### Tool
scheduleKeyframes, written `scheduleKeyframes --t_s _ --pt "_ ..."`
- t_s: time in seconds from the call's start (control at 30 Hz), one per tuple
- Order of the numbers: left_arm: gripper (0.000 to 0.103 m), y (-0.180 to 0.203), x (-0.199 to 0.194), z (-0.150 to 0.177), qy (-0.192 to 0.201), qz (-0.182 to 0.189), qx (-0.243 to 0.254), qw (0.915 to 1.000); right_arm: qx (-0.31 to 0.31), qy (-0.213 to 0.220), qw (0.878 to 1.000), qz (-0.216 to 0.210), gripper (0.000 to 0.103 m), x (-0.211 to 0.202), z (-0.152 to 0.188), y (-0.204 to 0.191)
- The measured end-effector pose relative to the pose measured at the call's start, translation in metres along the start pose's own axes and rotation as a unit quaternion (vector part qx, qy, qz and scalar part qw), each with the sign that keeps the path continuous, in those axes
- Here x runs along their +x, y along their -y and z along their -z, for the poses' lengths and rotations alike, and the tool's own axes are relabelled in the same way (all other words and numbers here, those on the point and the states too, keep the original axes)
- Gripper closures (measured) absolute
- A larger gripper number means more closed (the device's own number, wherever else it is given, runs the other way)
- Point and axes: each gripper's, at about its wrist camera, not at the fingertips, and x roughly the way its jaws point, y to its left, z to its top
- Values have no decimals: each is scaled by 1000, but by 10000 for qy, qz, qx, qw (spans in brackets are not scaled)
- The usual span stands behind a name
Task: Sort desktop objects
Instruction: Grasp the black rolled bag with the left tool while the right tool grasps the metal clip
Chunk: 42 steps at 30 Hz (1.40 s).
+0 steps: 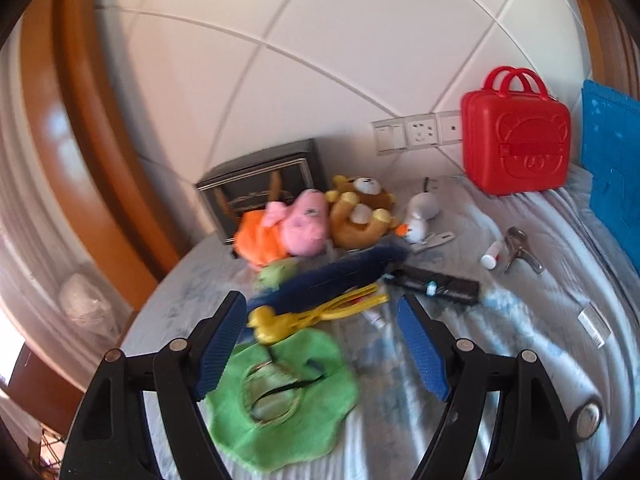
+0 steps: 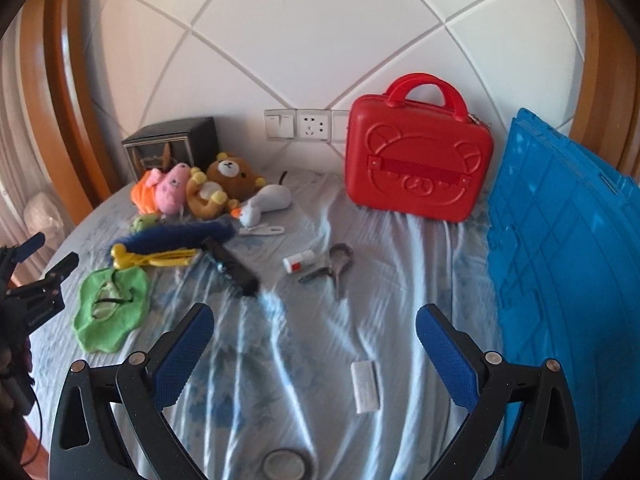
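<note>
My left gripper (image 1: 320, 306) is open and hovers low over a yellow duck-shaped clip (image 1: 276, 320) and a green cloth (image 1: 280, 396); neither pad touches them. Behind these lie a dark blue fuzzy piece (image 1: 336, 276), a black bar (image 1: 440, 284), and a pink plush (image 1: 306, 224), brown bear plush (image 1: 360, 212) and white plush (image 1: 420, 212). My right gripper (image 2: 316, 316) is open above bare sheet, nothing between its fingers. Ahead of it lie a small white bottle (image 2: 298, 261), a metal tool (image 2: 340, 268) and a white tag (image 2: 365, 386). The left gripper (image 2: 48, 268) shows at the left edge.
A red carry case (image 2: 418, 160) stands upright against the padded headboard. A blue plastic crate panel (image 2: 560, 260) leans at the right. A dark box (image 2: 172, 140) sits at the back left. A round metal disc (image 2: 282, 462) lies near me on the wrinkled sheet (image 2: 280, 340).
</note>
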Motion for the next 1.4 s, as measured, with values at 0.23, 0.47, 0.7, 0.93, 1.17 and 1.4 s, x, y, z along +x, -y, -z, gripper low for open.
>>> scheduleKeyframes --t_s 0.23,0.47,0.7,0.93,1.17,1.4 --pt "25 53 96 -14 -654 297 -52 9974 56 -230 9996 -176 0 85 -22 29" --pt "25 94 180 -13 -1422 236 -621 9876 -72 -633 9972 -391 0 169 -24 45" --pt "26 93 204 12 -1769 422 -1809 9665 -202 -1013 9927 -622 0 225 -22 55" --pt "25 114 222 6 -1903 332 -1860 9634 -393 -1202 9880 -885 0 250 -17 47" --pt "40 121 243 12 -2112 260 -1790 9606 139 -1564 9798 -1241 14 270 -16 59" --pt "40 113 240 17 -2105 524 -1528 9642 447 -1868 9776 -855 21 295 -22 51"
